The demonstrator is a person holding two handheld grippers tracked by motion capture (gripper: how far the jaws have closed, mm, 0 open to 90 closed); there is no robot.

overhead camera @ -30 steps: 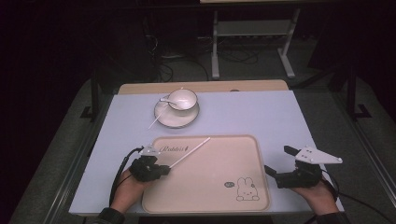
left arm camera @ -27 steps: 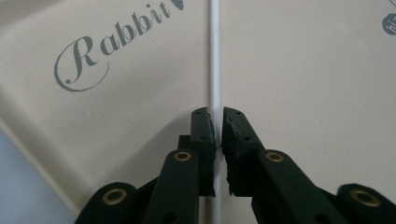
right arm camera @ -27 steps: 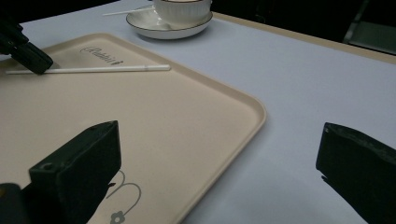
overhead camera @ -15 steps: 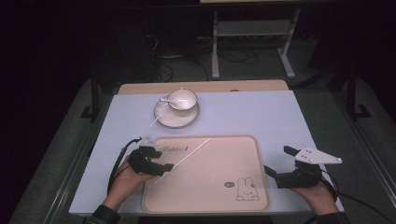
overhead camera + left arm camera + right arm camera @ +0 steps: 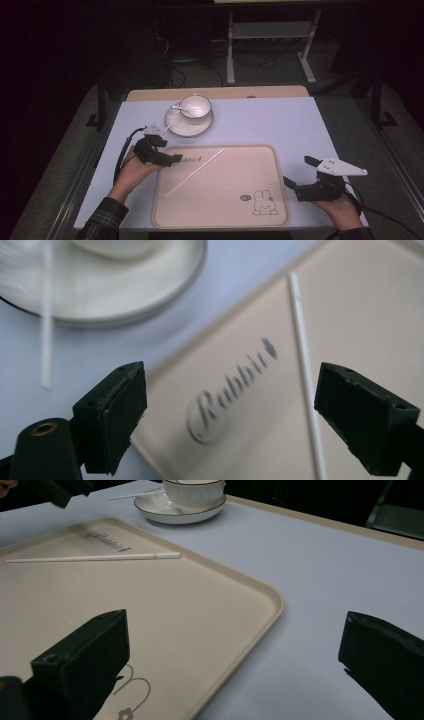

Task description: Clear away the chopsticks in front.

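From the high view, the white stick is lying flat and diagonal on the beige tray, its near end toward the tray's left side and its far end pointing toward the middle of the far rim. The left gripper sits over the tray's far-left corner, jaws spread wide with nothing between them; they've just been opening, and the stick is on the tray a bit to its right. The right gripper rests on the bench just right of the tray, jaws wide and empty too. A cup on a saucer stands further back. In the left gripper view, the stick runs just inside the right-hand jaw, not pinched, beside the "Rabbit" lettering. In the right gripper view, the stick lies across the tray's far-left part, well away from those jaws.
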